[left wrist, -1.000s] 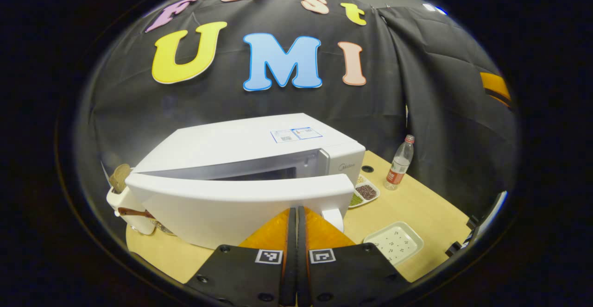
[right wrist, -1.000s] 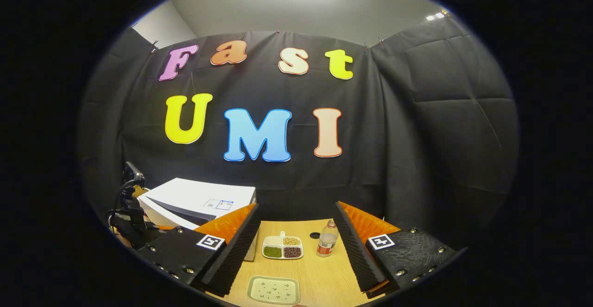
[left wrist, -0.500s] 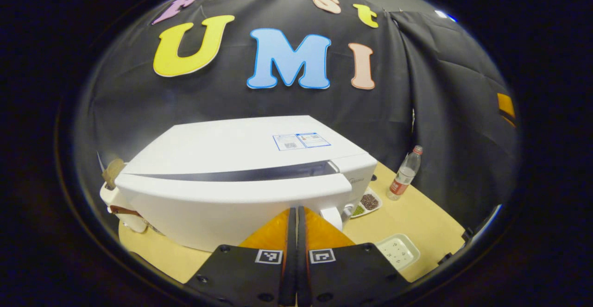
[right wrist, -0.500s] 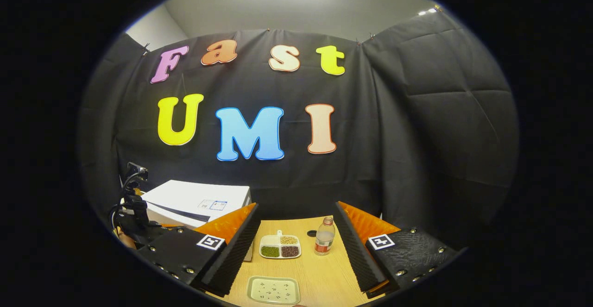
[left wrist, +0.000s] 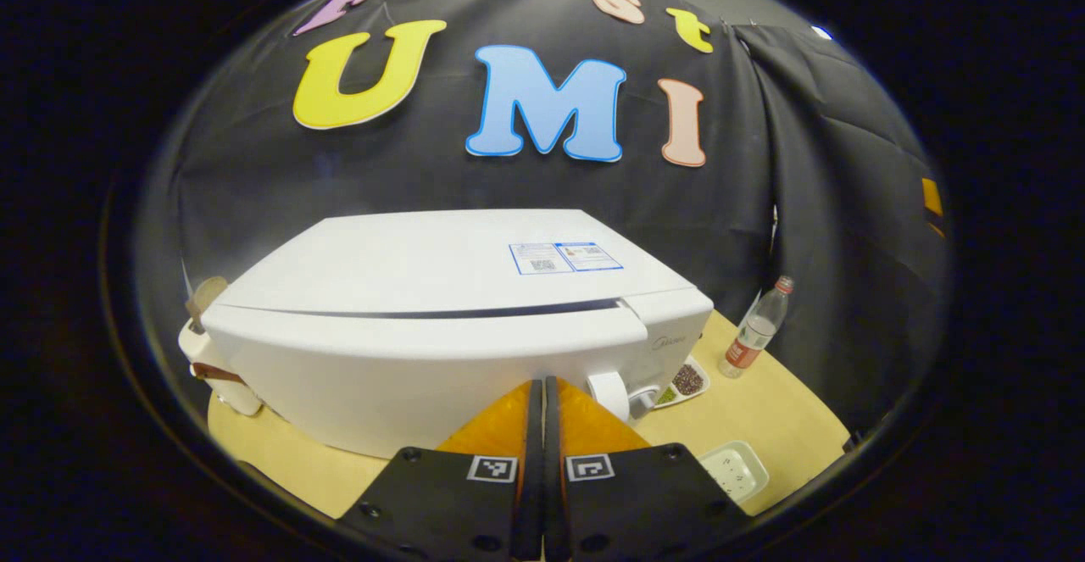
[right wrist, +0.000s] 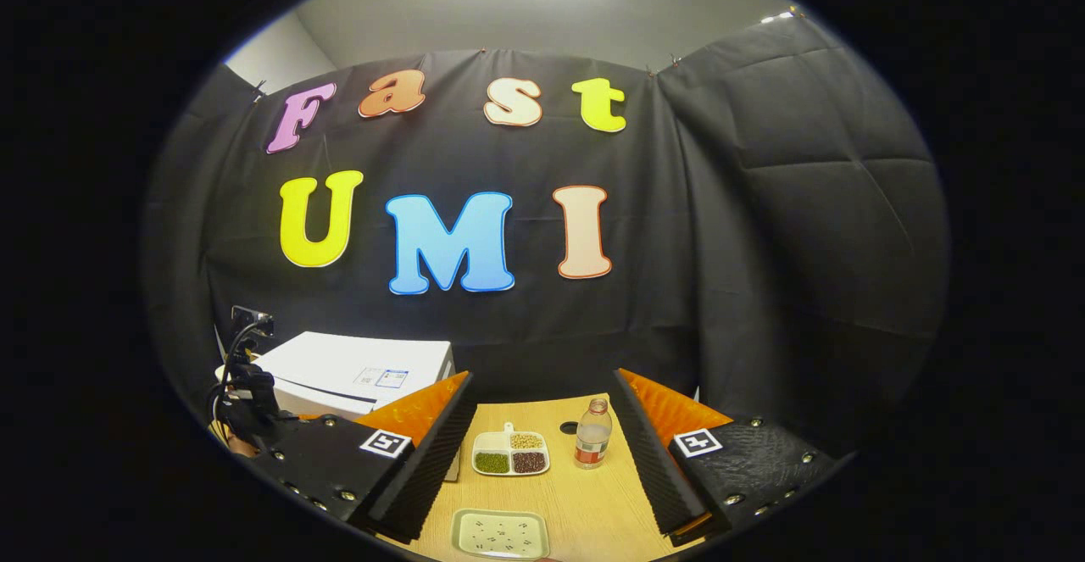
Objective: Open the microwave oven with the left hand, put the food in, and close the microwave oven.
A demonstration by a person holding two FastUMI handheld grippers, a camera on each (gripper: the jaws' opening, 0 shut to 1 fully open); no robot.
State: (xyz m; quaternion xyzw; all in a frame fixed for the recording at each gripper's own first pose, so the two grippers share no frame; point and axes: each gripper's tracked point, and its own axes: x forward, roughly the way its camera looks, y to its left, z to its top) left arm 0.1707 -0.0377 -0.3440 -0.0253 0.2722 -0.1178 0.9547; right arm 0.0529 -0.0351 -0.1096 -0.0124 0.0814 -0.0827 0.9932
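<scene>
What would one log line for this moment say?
microwave door: nearly shut | left gripper: shut, against door | right gripper: open, empty | bottle: upright on table

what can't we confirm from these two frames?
- Inside of the microwave: left gripper view, the nearly closed door hides it, so food inside is unconfirmed.
- Contact between the left tool and the door: fingers pressed together, tips against the door face, touch not resolvable.
- Lower microwave front: right gripper view, covered by the right tool's own finger.
- Specks in the pale tray: too small, tray cut at the edge.
</scene>
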